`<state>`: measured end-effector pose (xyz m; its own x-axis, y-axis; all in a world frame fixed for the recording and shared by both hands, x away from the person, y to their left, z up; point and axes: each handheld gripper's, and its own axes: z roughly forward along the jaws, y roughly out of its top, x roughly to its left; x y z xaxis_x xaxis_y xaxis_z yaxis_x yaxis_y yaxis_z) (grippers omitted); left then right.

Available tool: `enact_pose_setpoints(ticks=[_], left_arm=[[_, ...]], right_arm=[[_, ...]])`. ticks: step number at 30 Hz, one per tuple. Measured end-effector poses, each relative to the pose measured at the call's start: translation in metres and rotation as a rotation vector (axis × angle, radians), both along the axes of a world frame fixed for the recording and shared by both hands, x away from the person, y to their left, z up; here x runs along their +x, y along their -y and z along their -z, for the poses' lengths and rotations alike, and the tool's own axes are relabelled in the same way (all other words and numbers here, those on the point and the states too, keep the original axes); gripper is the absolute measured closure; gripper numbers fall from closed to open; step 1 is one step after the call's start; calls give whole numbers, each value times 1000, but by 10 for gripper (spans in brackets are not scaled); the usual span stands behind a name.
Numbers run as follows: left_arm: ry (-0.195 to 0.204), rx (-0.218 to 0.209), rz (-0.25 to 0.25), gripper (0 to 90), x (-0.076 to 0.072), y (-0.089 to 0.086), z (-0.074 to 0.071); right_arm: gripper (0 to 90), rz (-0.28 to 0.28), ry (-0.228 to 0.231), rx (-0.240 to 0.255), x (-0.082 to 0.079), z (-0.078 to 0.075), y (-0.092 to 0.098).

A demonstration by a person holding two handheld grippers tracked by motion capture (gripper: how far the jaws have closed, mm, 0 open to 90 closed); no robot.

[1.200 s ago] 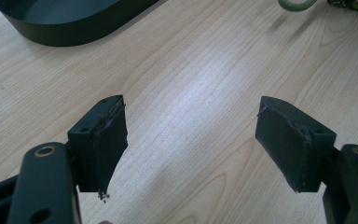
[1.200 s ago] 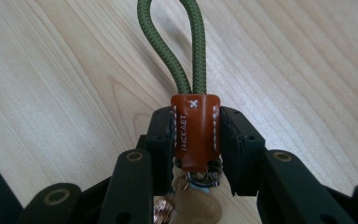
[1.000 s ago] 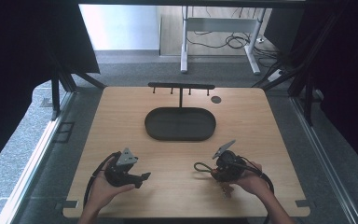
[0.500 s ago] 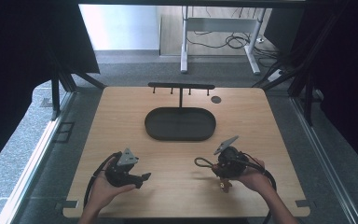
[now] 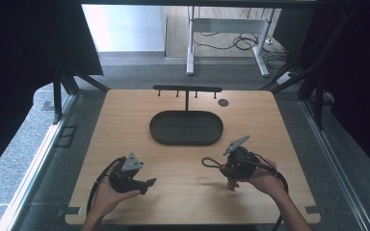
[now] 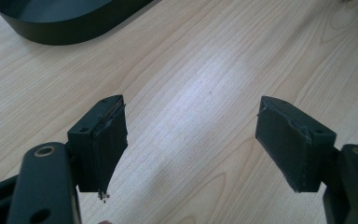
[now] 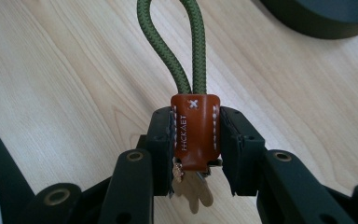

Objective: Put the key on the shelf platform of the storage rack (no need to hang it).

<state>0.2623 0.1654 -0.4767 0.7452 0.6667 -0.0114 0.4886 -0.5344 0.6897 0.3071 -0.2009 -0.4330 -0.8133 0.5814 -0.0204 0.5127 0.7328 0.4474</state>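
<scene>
A keychain with a green rope loop [image 7: 172, 46] and a brown leather tag [image 7: 195, 130] is clamped by its tag in my right gripper [image 7: 196, 135]. In the high view the right gripper [image 5: 225, 168] is at the front right of the table, and the rope loop [image 5: 210, 162] sticks out to its left. Small metal parts hang under the tag. My left gripper [image 5: 149, 184] rests at the front left, held in a hand. In the left gripper view it [image 6: 191, 116] stands wide open over bare wood with nothing between its pads.
A black oval tray [image 5: 159, 137] lies mid-table, with a black peg rack [image 5: 187, 89] behind it and a small dark disc [image 5: 223, 102] at the back right. The tray's rim appears in the left gripper view [image 6: 65, 28] and the right gripper view [image 7: 317, 21]. Light wooden table [image 5: 125, 120].
My right gripper has shifted slightly away from the table's front edge with the keychain still in it. The left gripper has stayed put.
</scene>
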Motion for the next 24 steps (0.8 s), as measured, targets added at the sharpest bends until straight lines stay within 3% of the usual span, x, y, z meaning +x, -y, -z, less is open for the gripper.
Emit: enact_pose_setpoints(ticks=[10, 24], left_arm=[[0, 4, 3, 255, 0, 1, 0], [-3, 4, 2, 254, 1, 1, 1]], right_arm=[[675, 2, 34, 21, 1, -18, 1], [675, -3, 50, 30, 8, -31, -3]])
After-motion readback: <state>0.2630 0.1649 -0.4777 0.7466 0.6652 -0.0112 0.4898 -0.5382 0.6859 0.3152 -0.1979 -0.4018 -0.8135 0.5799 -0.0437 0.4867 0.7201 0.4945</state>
